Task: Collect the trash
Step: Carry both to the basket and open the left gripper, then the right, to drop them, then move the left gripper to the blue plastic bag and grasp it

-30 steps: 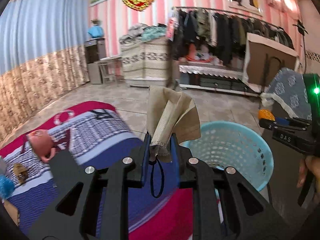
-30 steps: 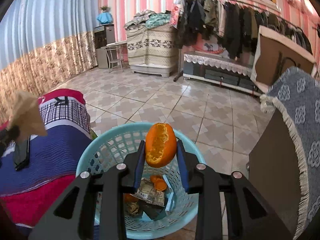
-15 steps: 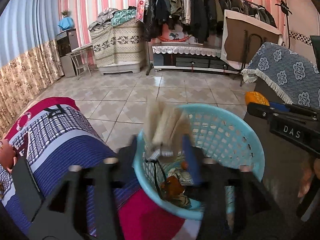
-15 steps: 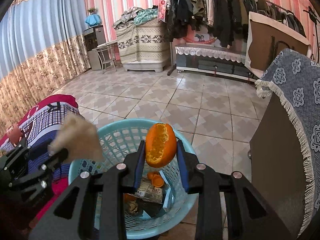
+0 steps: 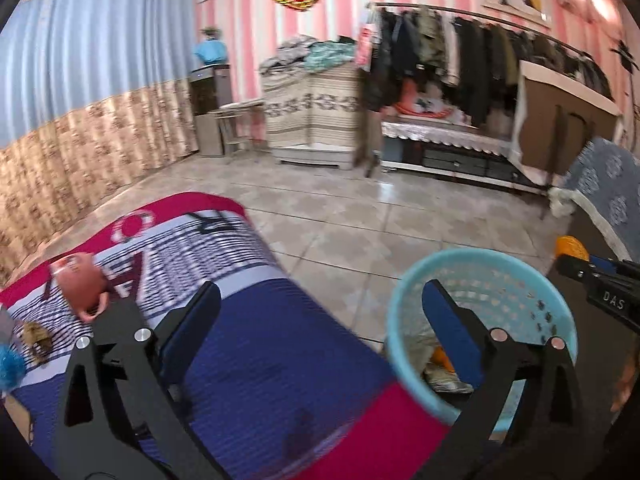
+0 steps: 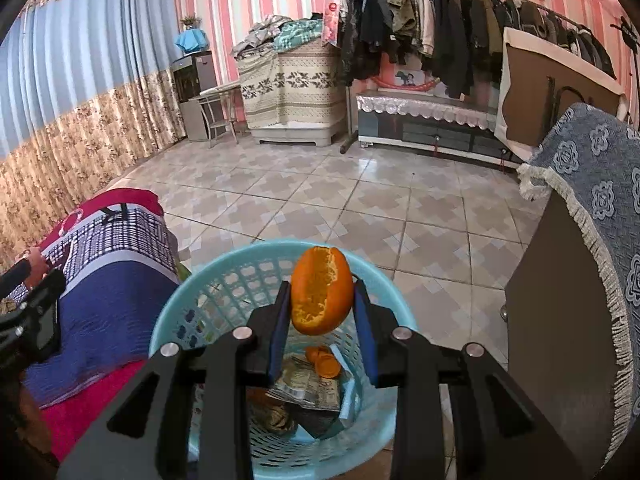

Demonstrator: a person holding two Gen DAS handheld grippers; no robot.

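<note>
My left gripper (image 5: 320, 312) is wide open and empty, its right finger over the rim of the light blue trash basket (image 5: 516, 268) and its left finger over the bed cover. My right gripper (image 6: 320, 304) is shut on an orange peel (image 6: 320, 292) and holds it above the same basket (image 6: 180, 312). Inside the basket lie crumpled paper, wrappers and orange peel pieces (image 6: 322, 360). The right gripper also shows at the right edge of the left wrist view (image 5: 576, 260), with the peel (image 5: 570, 246) at its tip.
A red, white and blue bed cover (image 5: 260, 340) lies left of the basket, with a pink doll head (image 5: 80, 284) and small items on it. A dark cabinet with a blue fringed cloth (image 6: 592, 208) stands right of the basket. Tiled floor (image 6: 340, 200) lies beyond.
My left gripper swung over the basket, opened and let go of the beige face mask, then swung back left. My right gripper has held still with the orange peel.
</note>
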